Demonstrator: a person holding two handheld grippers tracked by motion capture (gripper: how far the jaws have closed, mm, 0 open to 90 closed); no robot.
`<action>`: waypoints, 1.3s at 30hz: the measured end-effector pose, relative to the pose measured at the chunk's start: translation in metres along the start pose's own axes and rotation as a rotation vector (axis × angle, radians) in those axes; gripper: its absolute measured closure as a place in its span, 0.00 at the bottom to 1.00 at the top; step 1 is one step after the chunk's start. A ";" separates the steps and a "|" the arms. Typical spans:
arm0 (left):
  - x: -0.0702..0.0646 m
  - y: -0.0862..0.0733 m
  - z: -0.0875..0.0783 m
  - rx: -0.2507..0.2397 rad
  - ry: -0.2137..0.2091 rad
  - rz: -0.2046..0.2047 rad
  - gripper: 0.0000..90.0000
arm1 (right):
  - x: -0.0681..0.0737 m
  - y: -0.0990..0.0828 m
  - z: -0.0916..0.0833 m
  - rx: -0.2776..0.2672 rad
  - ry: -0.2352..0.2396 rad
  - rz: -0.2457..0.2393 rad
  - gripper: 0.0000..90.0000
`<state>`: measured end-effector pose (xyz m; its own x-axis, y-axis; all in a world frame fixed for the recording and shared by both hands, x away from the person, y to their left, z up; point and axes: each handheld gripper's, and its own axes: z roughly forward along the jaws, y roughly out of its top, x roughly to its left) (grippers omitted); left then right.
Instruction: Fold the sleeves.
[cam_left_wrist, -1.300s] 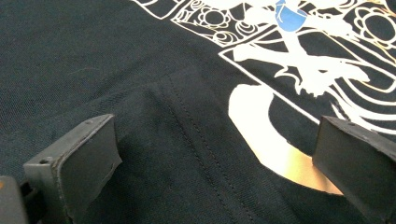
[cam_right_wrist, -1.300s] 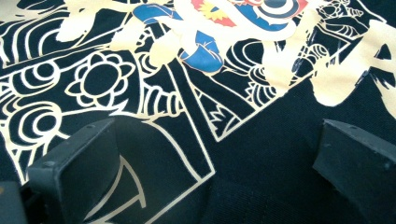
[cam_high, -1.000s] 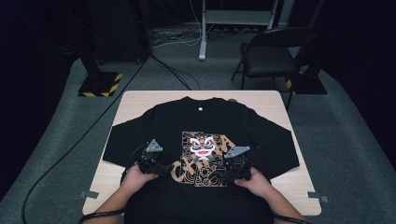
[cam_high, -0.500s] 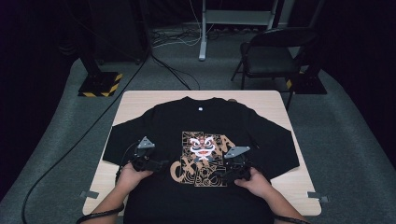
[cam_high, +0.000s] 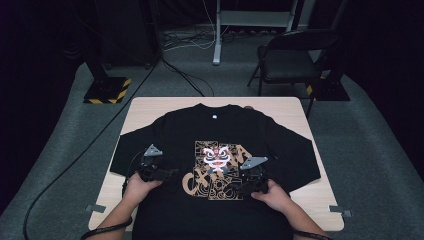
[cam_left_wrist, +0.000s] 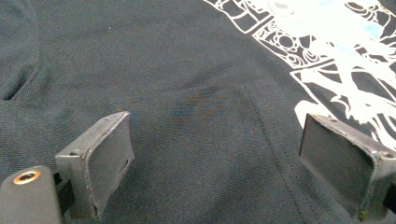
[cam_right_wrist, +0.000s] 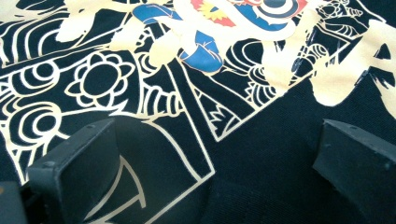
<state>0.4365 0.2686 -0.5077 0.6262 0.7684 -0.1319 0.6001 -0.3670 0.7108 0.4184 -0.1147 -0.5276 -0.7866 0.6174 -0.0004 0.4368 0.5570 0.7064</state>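
Observation:
A black long-sleeved shirt lies flat, front up, on the wooden table, sleeves angled down to both sides. Its chest carries a gold, white and red lion print. My left gripper hovers low over the shirt's left half, pointing right toward the print; its jaws stand open over plain black cloth. My right gripper is at the print's lower right corner, pointing left. In the right gripper view its jaws are open over the print, with nothing between them.
A black chair stands on the carpet beyond the table's far right corner. A stand base with yellow-black stripes sits at the far left, and a cable runs across the floor. The shirt hem hangs over the near edge.
My left gripper has shifted a little to the left over the shirt. The right gripper has stayed almost in place.

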 end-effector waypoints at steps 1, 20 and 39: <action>0.000 0.001 0.000 0.002 0.001 -0.002 0.11 | 0.000 0.000 0.000 0.000 0.000 0.000 0.00; -0.003 0.012 -0.008 0.010 0.025 0.015 0.11 | 0.000 0.000 0.000 0.000 0.000 0.000 0.00; 0.019 0.042 0.003 0.006 0.085 0.016 0.12 | 0.000 0.000 0.000 0.000 0.001 -0.001 0.00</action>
<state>0.4751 0.2664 -0.4824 0.5909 0.8044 -0.0612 0.5937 -0.3823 0.7080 0.4186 -0.1146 -0.5276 -0.7874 0.6164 -0.0007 0.4359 0.5576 0.7065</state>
